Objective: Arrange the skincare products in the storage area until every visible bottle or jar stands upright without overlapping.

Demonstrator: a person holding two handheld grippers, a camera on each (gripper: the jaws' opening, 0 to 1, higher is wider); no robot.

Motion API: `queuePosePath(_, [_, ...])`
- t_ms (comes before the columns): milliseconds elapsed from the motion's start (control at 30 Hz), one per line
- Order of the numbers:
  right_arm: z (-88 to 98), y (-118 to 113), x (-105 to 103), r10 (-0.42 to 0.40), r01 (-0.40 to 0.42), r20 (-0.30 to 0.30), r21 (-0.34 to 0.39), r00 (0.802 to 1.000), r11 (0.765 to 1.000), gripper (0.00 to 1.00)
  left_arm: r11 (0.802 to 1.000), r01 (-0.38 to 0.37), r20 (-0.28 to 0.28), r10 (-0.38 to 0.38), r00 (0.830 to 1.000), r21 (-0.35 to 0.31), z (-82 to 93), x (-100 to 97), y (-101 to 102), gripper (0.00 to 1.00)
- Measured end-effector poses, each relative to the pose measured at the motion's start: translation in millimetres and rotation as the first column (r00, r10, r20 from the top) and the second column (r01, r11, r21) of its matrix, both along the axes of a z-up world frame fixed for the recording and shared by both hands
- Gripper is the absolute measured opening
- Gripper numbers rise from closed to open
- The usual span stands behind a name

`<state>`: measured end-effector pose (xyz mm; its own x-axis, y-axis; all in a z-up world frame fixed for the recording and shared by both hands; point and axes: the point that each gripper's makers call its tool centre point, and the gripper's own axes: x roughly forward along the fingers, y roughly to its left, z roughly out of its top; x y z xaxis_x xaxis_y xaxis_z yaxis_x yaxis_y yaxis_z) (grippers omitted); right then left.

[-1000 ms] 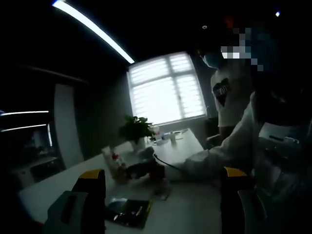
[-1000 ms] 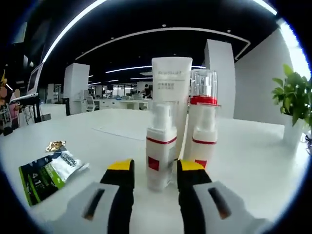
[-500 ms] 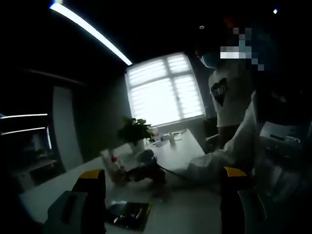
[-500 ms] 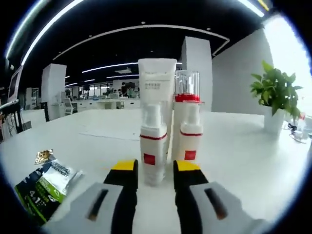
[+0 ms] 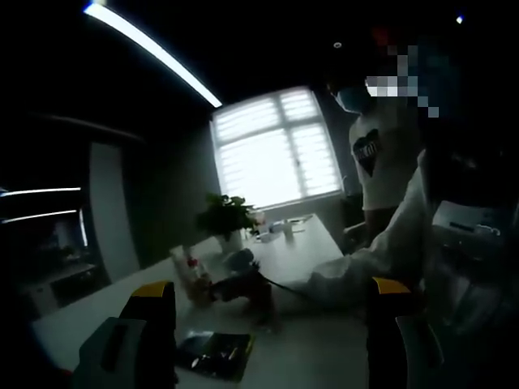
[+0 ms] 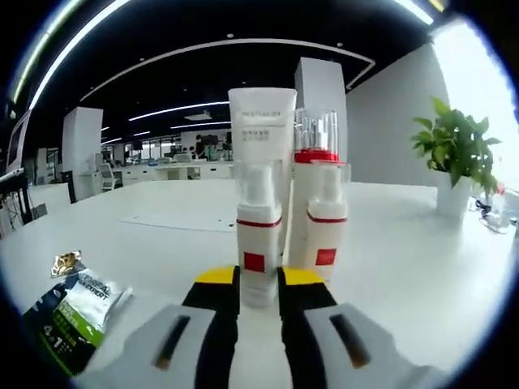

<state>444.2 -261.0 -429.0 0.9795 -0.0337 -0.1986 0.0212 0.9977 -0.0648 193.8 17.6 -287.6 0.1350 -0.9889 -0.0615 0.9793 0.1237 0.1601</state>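
Bottle [image 6: 259,251] upright, right gripper [image 6: 258,279] narrowed around its base — next, set it clear; left gripper [image 5: 268,293] wide.

— Where's the right gripper view looking from?
— Low over the white table [image 6: 422,251], close behind the upright bottles [image 6: 259,243], facing the open office.
— And the left?
— Farther back, facing the window [image 5: 276,150]; dimly, perhaps the same bottles.

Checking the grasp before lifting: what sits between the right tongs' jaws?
In the right gripper view, the base of the front spray bottle stands between the right tongs, their jaws nearly closed around it.
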Motion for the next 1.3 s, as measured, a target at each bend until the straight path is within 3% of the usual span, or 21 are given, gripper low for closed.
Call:
queuePosePath(1100, [-6.4,-3.9,5.8,0.017,-0.018,-0.028,-0.047,0.999,0.999,0.17,1.000,-0.007,-0.003,0.007,1.000,0.009,-4.5,0.6,-0.7,1.00])
queuePosePath(1300, [-3.0,-0.6,-1.8,0.038,-0.039,-0.018,-0.051,0.999,0.998,0.19,1.000,-0.011,0.000,0.011,1.000,0.007,-3.2,0.2,0.9,1.00])
